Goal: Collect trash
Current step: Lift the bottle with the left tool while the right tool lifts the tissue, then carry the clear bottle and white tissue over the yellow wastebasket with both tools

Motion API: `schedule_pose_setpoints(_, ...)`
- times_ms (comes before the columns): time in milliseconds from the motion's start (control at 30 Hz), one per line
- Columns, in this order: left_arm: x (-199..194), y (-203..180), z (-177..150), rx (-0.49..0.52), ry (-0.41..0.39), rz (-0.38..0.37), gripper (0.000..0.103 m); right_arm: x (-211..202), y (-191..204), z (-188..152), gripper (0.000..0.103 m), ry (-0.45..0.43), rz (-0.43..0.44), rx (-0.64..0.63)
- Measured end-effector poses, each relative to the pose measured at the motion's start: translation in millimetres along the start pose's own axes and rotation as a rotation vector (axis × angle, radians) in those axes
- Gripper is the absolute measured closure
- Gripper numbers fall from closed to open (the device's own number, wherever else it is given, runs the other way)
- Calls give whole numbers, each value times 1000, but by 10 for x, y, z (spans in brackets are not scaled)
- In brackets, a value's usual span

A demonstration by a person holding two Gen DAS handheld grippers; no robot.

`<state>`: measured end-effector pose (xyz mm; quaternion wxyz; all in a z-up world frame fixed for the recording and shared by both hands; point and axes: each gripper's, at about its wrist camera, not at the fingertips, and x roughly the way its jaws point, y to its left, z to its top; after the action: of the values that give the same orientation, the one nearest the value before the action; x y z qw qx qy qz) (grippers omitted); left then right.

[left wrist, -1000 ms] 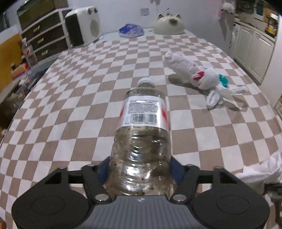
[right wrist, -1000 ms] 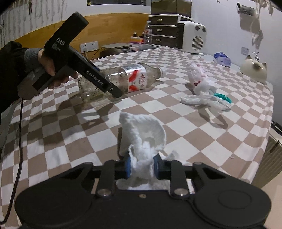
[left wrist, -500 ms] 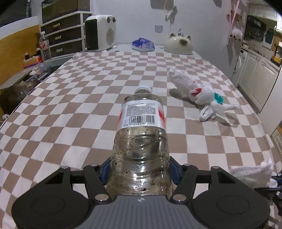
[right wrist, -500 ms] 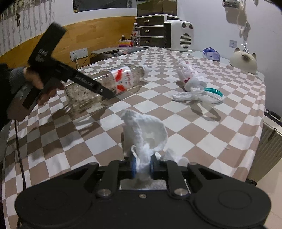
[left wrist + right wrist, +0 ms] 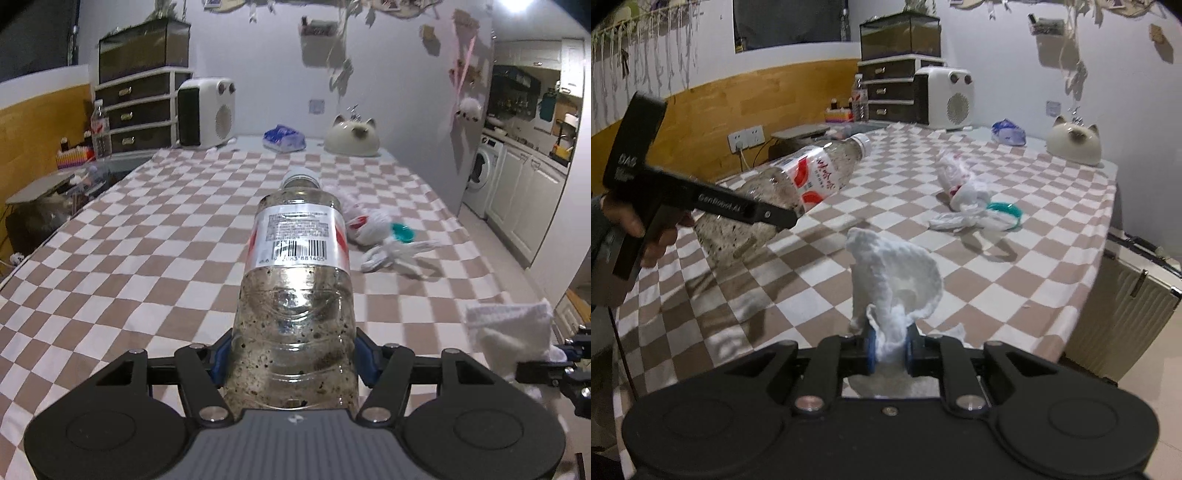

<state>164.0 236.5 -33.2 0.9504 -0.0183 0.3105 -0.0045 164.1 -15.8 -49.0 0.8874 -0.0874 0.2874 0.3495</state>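
Note:
My left gripper (image 5: 293, 356) is shut on a dirty clear plastic bottle (image 5: 297, 295) with a white and red label, held above the checkered table (image 5: 147, 258) with its cap pointing away. The bottle also shows in the right wrist view (image 5: 798, 188), held by the left gripper (image 5: 768, 216). My right gripper (image 5: 889, 349) is shut on a crumpled white paper towel (image 5: 894, 280), lifted off the table; the towel also shows in the left wrist view (image 5: 506, 328). A white plastic bag with a teal piece (image 5: 971, 203) lies on the table further away (image 5: 380, 236).
At the table's far end stand a white heater (image 5: 207, 112), a blue packet (image 5: 283, 138) and a cat-shaped ceramic dish (image 5: 352, 140). Dark drawers (image 5: 140, 110) stand at the far left. The table's right edge drops to the floor near white cabinets (image 5: 524, 199).
Both grippers have risen and tilted up: the bottle and the paper towel are now lifted higher above the table, and more of the room's walls shows in both views.

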Motion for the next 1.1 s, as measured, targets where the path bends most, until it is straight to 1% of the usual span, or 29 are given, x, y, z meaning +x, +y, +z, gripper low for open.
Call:
schedule_pose_setpoints(300, -461, -512, -49, 35, -85, -11, 40, -465, -99, -86, 88, -72, -40, 19)
schedule_pose_setpoints(533, -695, -980, -79, 70, -139, -30, 40, -844, -244, -206, 88, -122, -75, 40)
schedule_pose_setpoints(700, -792, -1349, -76, 98, -167, -65, 40, -1124, -373, -300, 88, -155, -118, 61)
schedule_pose_setpoints(900, -835, -1791, -50, 141, -194, -107, 40, -1479, -626, -438, 88, -198, -176, 108)
schedule_pose_setpoints(1100, -820, -2187, -33, 163, -217, -150, 40, -1795, -933, -610, 88, -218, -260, 172)
